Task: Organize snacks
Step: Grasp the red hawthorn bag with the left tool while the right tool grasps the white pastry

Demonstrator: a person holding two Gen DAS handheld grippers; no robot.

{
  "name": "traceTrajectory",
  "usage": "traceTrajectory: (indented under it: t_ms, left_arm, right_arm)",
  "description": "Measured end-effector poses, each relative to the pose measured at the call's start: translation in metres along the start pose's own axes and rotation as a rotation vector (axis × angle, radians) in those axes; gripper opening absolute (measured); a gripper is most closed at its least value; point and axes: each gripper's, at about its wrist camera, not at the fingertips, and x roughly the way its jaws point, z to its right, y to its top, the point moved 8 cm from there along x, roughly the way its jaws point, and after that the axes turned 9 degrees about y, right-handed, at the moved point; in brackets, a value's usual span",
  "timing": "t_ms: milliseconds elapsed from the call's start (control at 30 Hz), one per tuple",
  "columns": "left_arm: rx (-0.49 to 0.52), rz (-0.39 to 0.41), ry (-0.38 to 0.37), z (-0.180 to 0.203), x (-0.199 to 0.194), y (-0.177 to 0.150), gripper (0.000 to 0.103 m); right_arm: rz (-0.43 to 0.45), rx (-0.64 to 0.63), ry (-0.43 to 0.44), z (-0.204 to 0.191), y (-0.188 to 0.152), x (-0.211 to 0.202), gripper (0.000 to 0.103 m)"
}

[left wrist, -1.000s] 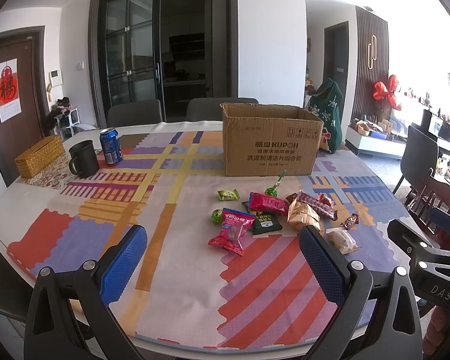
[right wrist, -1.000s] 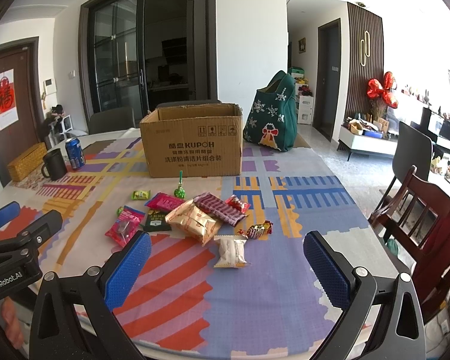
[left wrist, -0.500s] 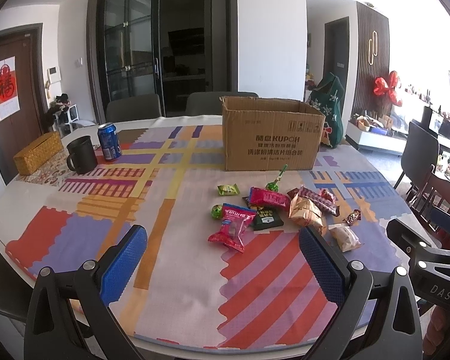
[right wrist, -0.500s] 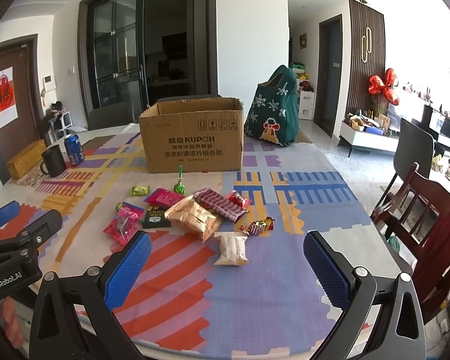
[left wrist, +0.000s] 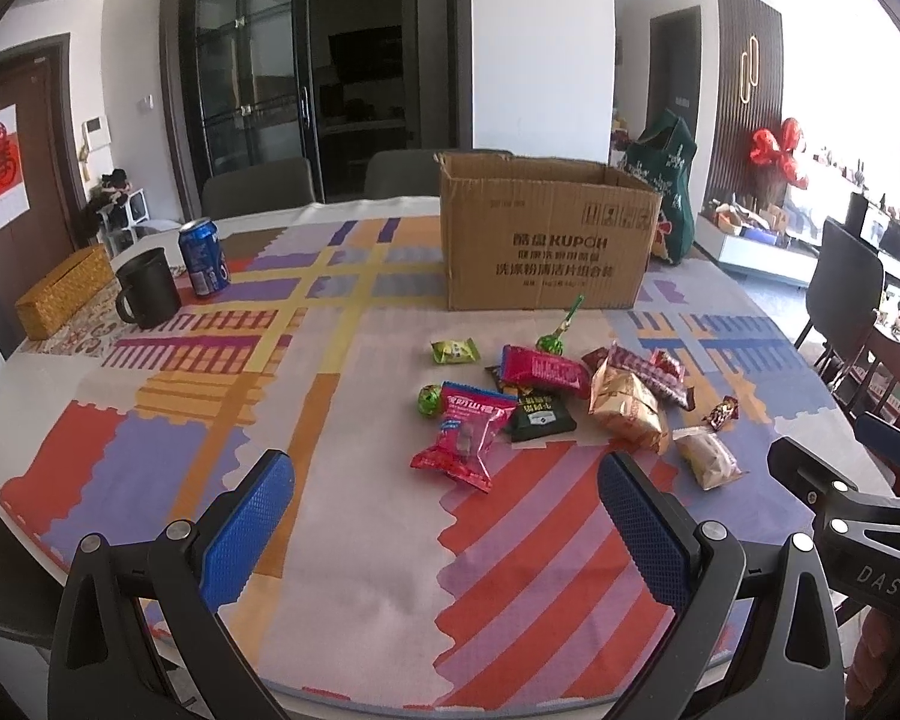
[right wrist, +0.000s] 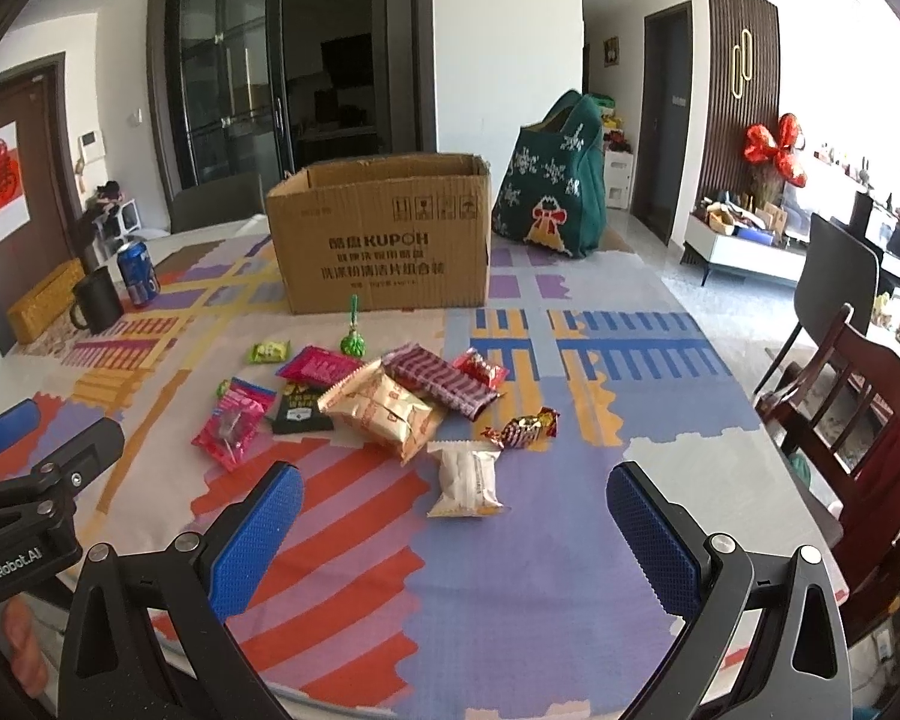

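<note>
- My left gripper (left wrist: 444, 525) hangs over the near table edge, jaws spread wide, nothing between them.
- Black mug (left wrist: 147, 288) and blue can (left wrist: 204, 258) stand side by side at far left.
- Snacks lie loose mid-table: red packet (left wrist: 465, 435) nearest my left gripper, gold packet (right wrist: 384, 414) in the heap, pale packet (right wrist: 467, 479) nearest my right.
- Cardboard box (right wrist: 384, 240) stands open-topped behind the heap.
- My right gripper (right wrist: 456, 531) is likewise wide and empty.

Bare tablecloth (left wrist: 360, 540) ahead, free; cardboard box (left wrist: 546, 243) blocks beyond snack pile (left wrist: 570, 396).
</note>
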Motion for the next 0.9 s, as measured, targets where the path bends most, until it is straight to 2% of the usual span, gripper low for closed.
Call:
traceTrajectory:
  t_ms: [233,633,900]
  left_arm:
    - [0.018,-0.047,0.0,0.004,0.022,-0.001,0.102]
    - [0.071,-0.089,0.016,0.014,0.057,0.003,0.092]
    - [0.096,-0.14,0.003,0.022,0.085,0.001,0.083]
  right_arm:
    - [-0.059,0.013,0.008,0.003,-0.004,0.023,0.102]
    - [-0.158,0.047,0.001,0.013,-0.008,0.063,0.102]
    - [-0.217,0.062,0.003,0.018,-0.013,0.087,0.092]
